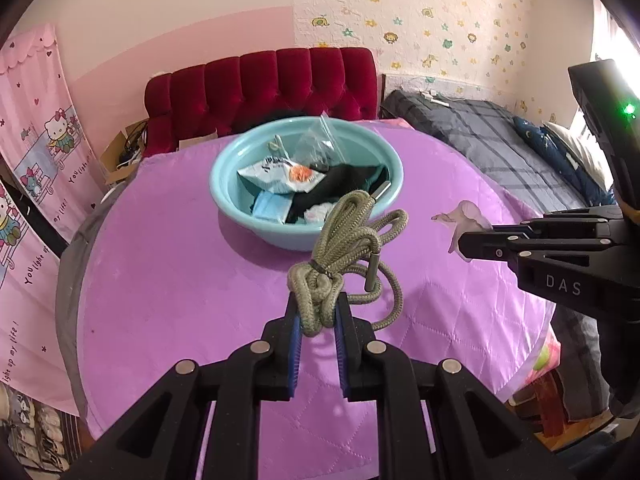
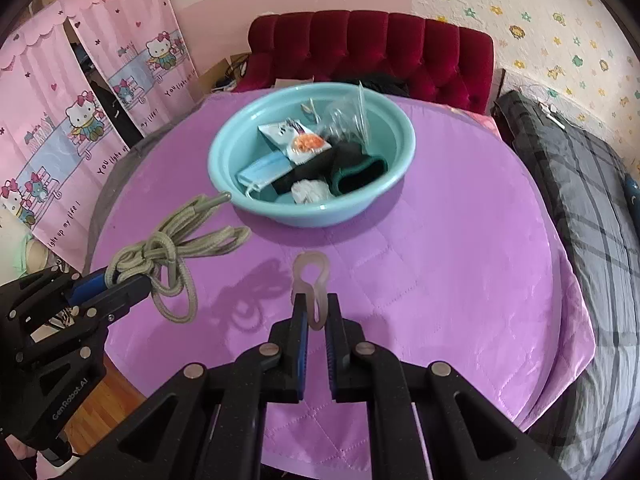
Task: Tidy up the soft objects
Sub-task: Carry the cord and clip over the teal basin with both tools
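Cord bundle (image 1: 340, 252) clamped in left gripper (image 1: 318, 312), translucent ring (image 2: 311, 280) pinched in right gripper (image 2: 317, 308)

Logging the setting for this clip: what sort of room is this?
Most likely a child's bedroom at home: a bed with a plaid duvet, Hello Kitty curtains, and animal-and-flower wallpaper behind the round table.

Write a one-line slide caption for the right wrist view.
Right claw grips a translucent clip while left claw holds a bundled cord near the blue basin.
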